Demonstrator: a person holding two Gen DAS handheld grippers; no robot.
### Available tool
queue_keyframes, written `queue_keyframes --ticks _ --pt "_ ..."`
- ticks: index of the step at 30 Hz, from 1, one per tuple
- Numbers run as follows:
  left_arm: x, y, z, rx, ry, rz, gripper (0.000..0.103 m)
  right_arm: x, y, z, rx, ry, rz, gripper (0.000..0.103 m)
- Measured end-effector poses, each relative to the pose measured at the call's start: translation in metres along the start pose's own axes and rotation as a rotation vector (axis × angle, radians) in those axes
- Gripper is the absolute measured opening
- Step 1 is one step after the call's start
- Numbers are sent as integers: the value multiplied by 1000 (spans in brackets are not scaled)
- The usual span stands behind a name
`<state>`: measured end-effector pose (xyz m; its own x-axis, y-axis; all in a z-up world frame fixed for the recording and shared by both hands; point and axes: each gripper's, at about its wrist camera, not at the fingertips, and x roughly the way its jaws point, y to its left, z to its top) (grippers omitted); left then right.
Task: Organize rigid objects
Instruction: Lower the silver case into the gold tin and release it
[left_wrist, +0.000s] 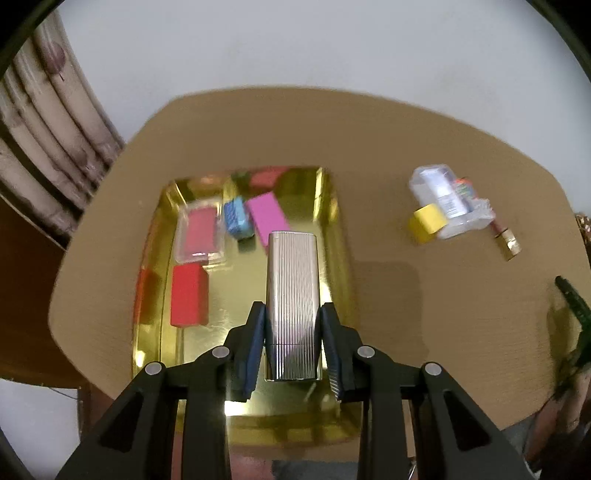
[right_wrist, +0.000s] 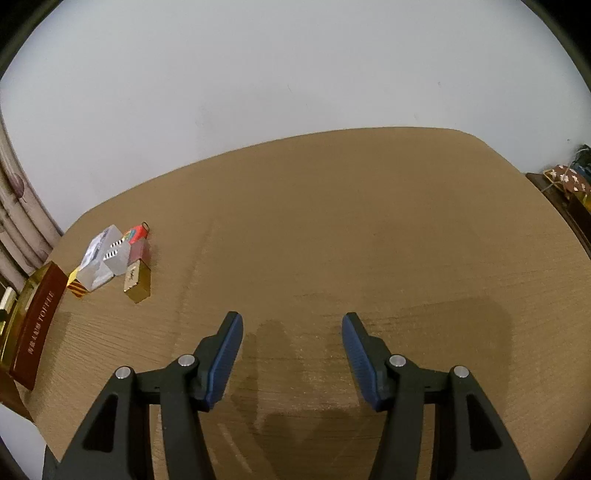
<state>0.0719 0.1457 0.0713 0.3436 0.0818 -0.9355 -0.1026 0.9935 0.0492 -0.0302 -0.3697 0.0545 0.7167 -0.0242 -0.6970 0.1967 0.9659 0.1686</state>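
Note:
My left gripper (left_wrist: 292, 314) is shut on a ribbed silver metal case (left_wrist: 292, 295) and holds it above the gold tray (left_wrist: 334, 236). In the tray lie a red block (left_wrist: 189, 295), a clear box with a red insert (left_wrist: 201, 232), a blue block (left_wrist: 238, 218) and a pink block (left_wrist: 267, 218). To the right on the table lie a yellow block (left_wrist: 428, 223), a clear plastic box (left_wrist: 448, 201) and a gold lipstick (left_wrist: 508, 238). My right gripper (right_wrist: 291, 332) is open and empty above bare table; the same cluster shows at its left: the clear box (right_wrist: 101, 262) and a gold case (right_wrist: 136, 282).
The wooden table (right_wrist: 332, 221) stands against a white wall. A dark red toffee box (right_wrist: 37, 325) lies at the left edge of the right wrist view. Curtains (left_wrist: 44, 122) hang at the left. A green object (left_wrist: 572, 299) sits at the right edge.

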Motion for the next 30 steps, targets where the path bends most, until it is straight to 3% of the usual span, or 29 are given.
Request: queue_keyframes --ticks 7,12,14,16,20,22,26,30 --pt "50 25 3 4 39 32 27 10 6 1 -12 23 -20 58" --pt "64 37 2 -11 51 38 27 14 12 1 -31 31 -30 61" --pt "64 38 1 -7 39 44 31 14 14 0 -37 32 -34 62" --pt "61 38 -1 5 35 41 40 14 15 0 -41 34 -38 63" --pt "32 37 -10 2 -54 63 43 10 25 1 -62 24 -2 63" --pt "9 35 -21 -16 -119 53 56 5 36 4 -78 16 50 63" --pt "-44 29 -64 -98 -273 34 75 2 90 19 -214 16 153 63" --pt "-73 16 -108 -130 -348 20 80 26 146 33 -388 90 161 63"
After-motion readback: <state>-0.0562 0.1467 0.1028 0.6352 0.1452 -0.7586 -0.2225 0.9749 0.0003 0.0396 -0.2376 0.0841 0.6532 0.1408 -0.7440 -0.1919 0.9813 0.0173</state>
